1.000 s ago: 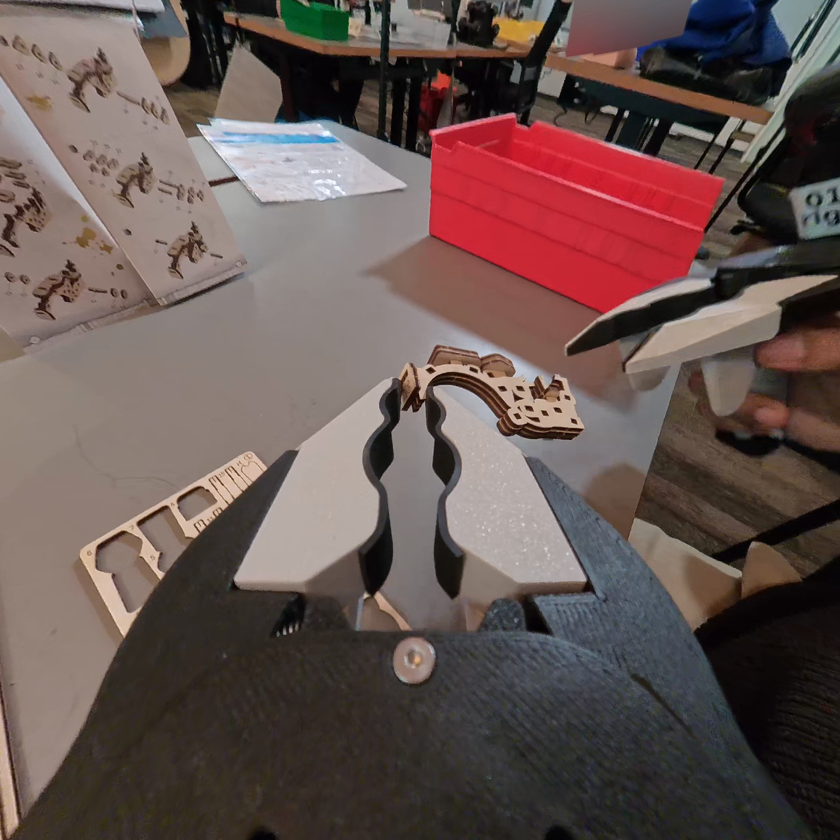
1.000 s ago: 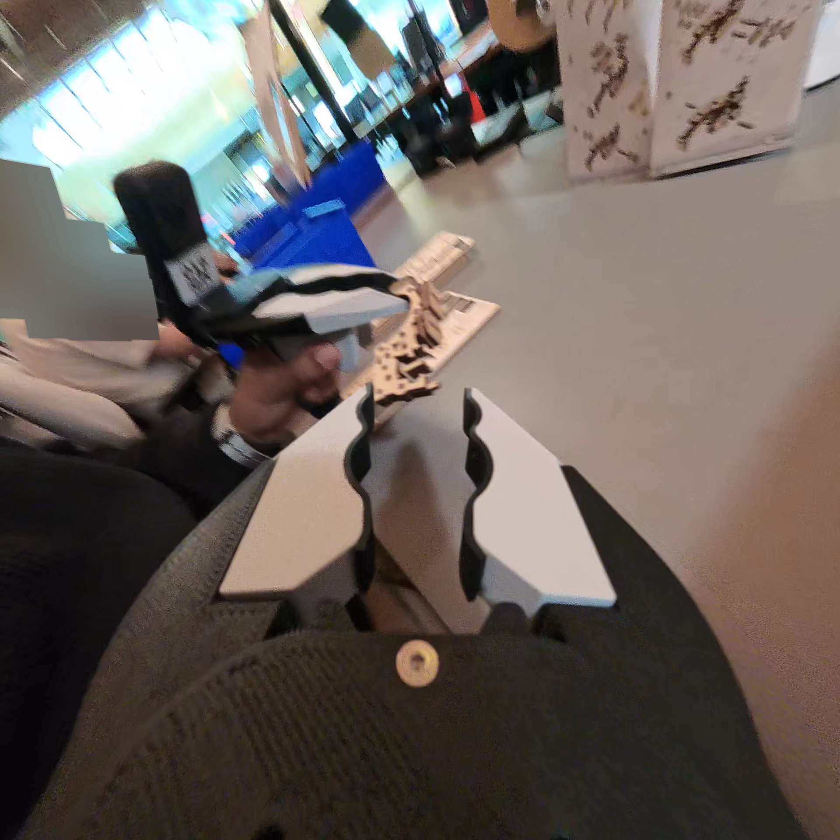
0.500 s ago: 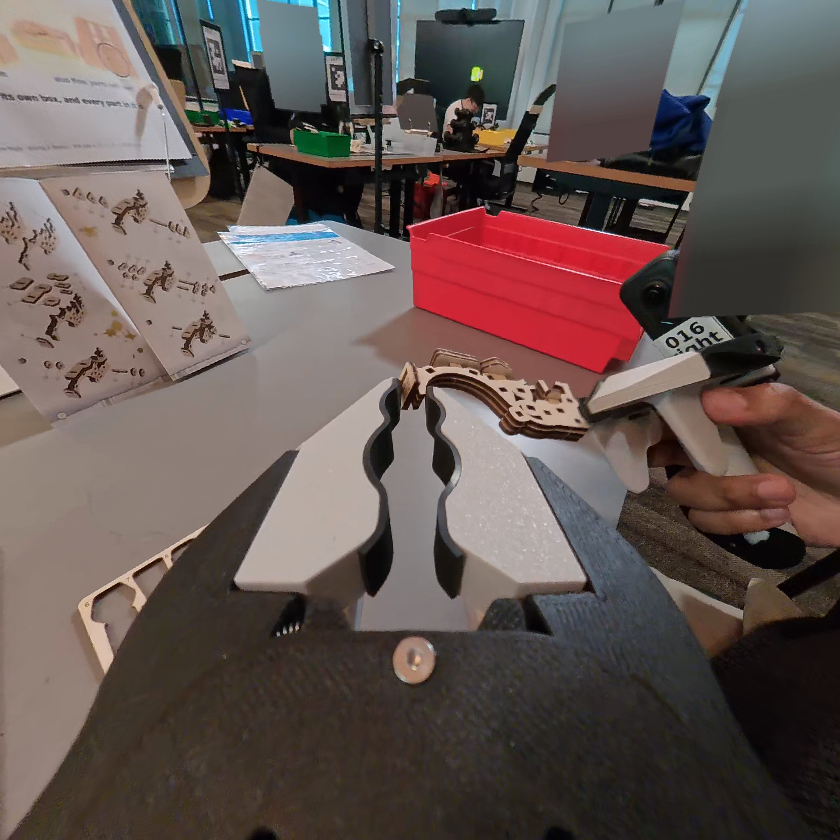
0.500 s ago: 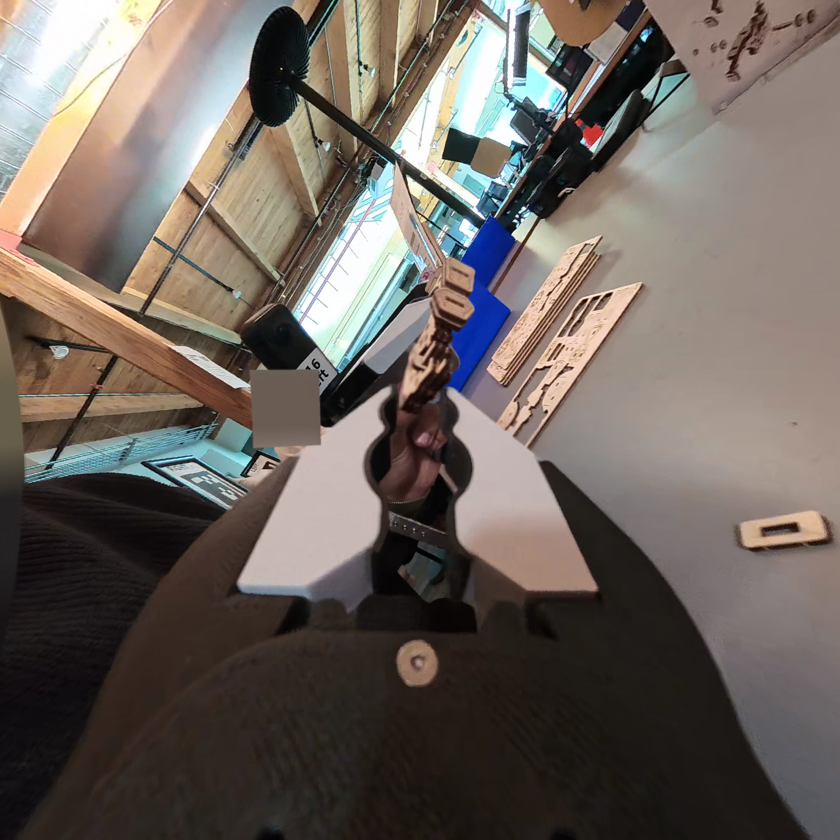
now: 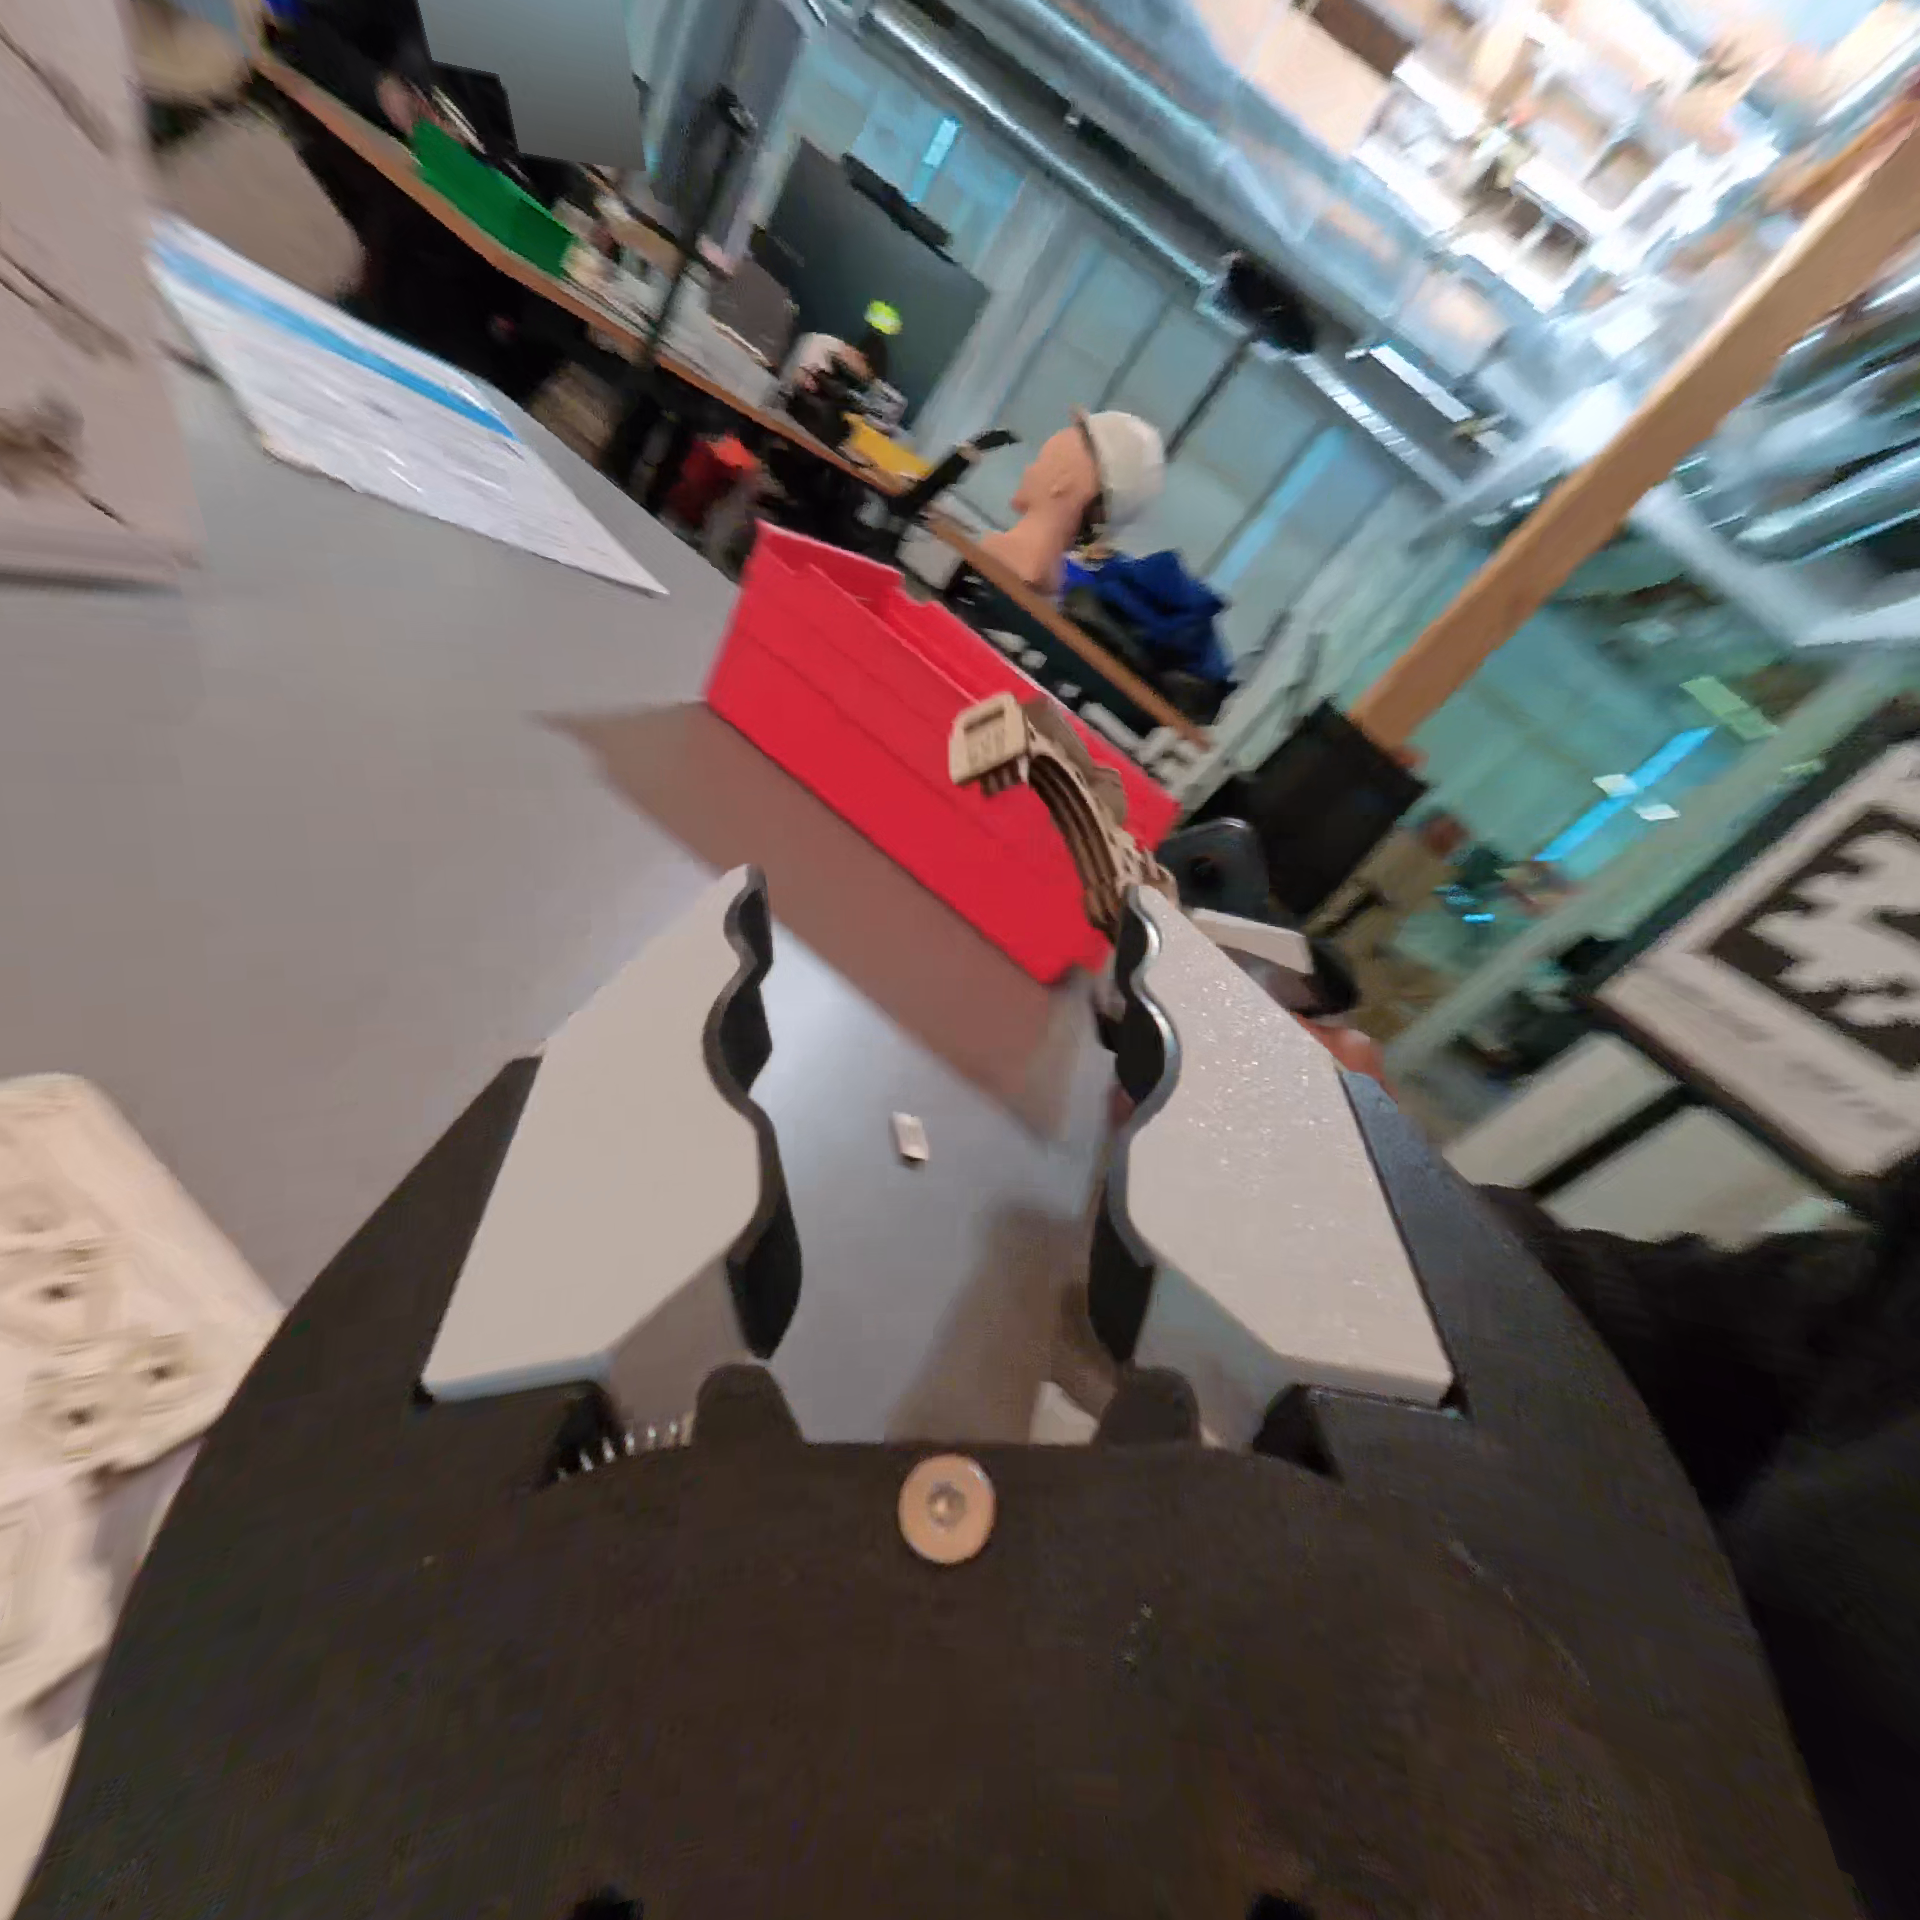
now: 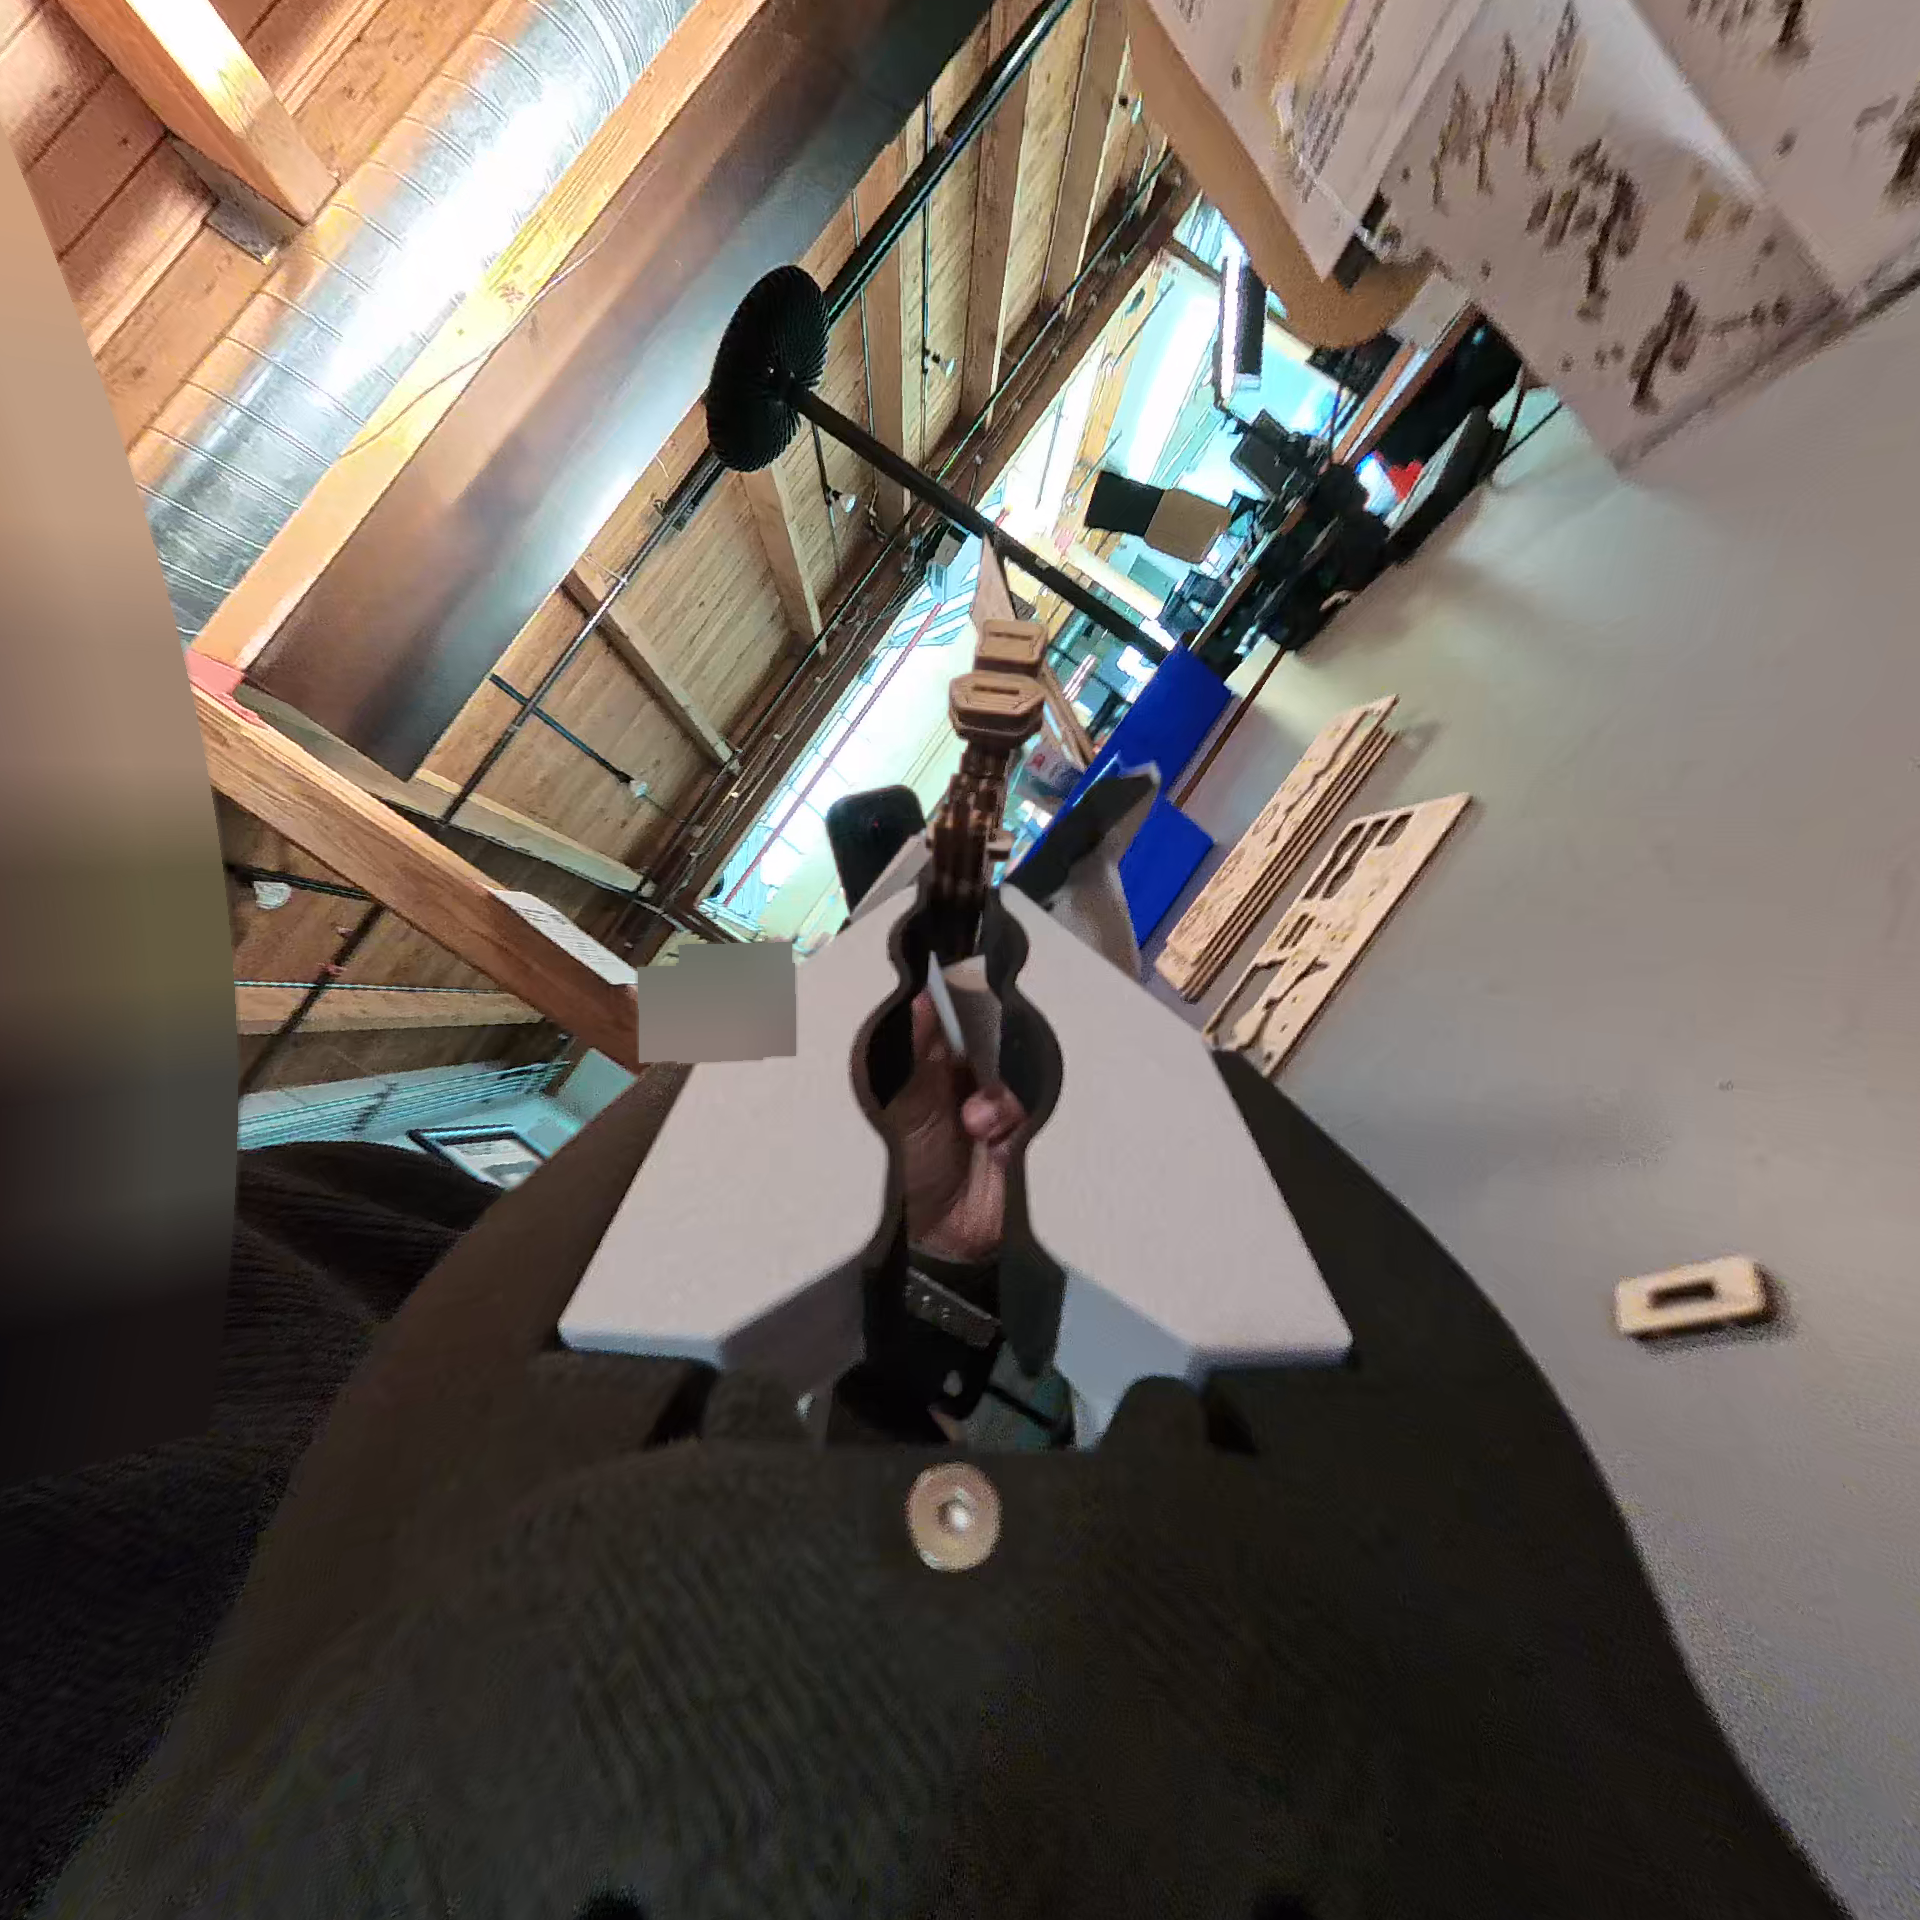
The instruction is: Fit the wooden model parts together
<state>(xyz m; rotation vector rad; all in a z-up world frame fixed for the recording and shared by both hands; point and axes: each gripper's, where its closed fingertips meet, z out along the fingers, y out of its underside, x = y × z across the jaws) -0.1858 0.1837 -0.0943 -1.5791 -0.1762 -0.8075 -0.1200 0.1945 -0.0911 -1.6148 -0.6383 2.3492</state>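
Observation:
The layered wooden model [image 6: 975, 800] stands up out of my right gripper [image 6: 954, 906], which is shut on its lower end. In the left wrist view the model [image 5: 1049, 795] hangs in the air just past my right-hand fingertip [image 5: 1138, 935], clear of the jaws. My left gripper [image 5: 940, 904] is open wide and empty. It also shows behind the model in the right wrist view [image 6: 997, 842], with its fingers spread. A small slotted wooden piece [image 6: 1688, 1294] lies on the grey table [image 6: 1662, 831]; it also shows in the left wrist view [image 5: 909, 1132].
A red bin [image 5: 883, 707] stands on the table beyond the model. Cut-out wooden sheets [image 6: 1335, 920] lie flat on the table, with a stack [image 6: 1283, 831] beside them. Printed instruction boards [image 6: 1621, 208] stand at the table's far side. A paper sheet [image 5: 395, 416] lies near them. Left tips to right tips: about 8 cm.
My left gripper has opened and let go of the model, and its view has tilted. My right gripper stays shut on the model and now holds it alone.

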